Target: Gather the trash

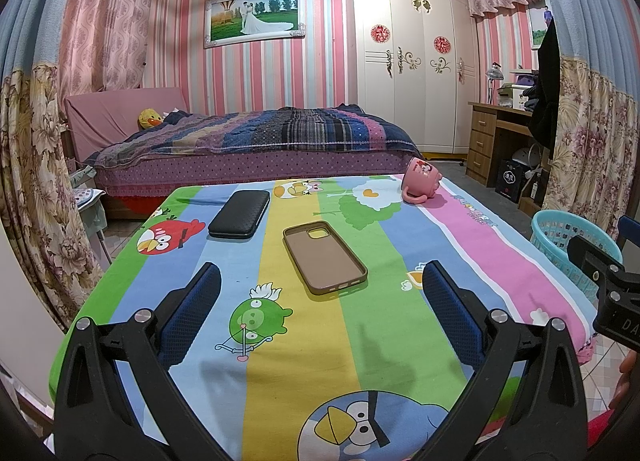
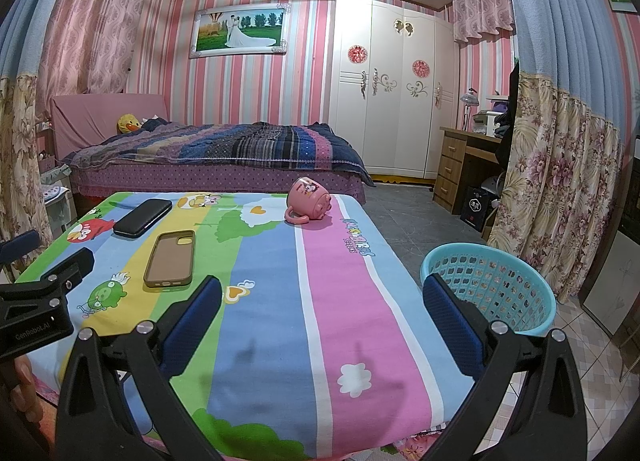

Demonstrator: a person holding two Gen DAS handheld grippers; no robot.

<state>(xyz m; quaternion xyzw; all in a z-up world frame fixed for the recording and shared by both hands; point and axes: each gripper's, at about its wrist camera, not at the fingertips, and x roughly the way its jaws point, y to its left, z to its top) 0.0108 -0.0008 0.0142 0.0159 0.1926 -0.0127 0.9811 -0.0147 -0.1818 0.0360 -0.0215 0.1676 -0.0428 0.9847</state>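
Note:
A table with a bright cartoon cloth (image 1: pixel 280 341) (image 2: pixel 280 321) holds three things. A brown phone case (image 1: pixel 324 257) (image 2: pixel 170 259) lies flat in the middle. A black case (image 1: pixel 239 213) (image 2: pixel 142 217) lies beyond it to the left. A pink mug (image 1: pixel 422 180) (image 2: pixel 310 200) lies on its side at the far edge. A turquoise plastic basket (image 1: pixel 568 249) (image 2: pixel 490 285) stands on the floor right of the table. My left gripper (image 1: pixel 320 285) is open and empty, near the phone case. My right gripper (image 2: pixel 322 293) is open and empty over the table's right part, next to the basket.
A bed (image 1: pixel 248 141) stands beyond the table, a white wardrobe (image 1: pixel 416 61) and a wooden desk (image 1: pixel 496 137) at the back right. Flowered curtains (image 2: pixel 560 181) hang at both sides. The floor right of the table is tiled.

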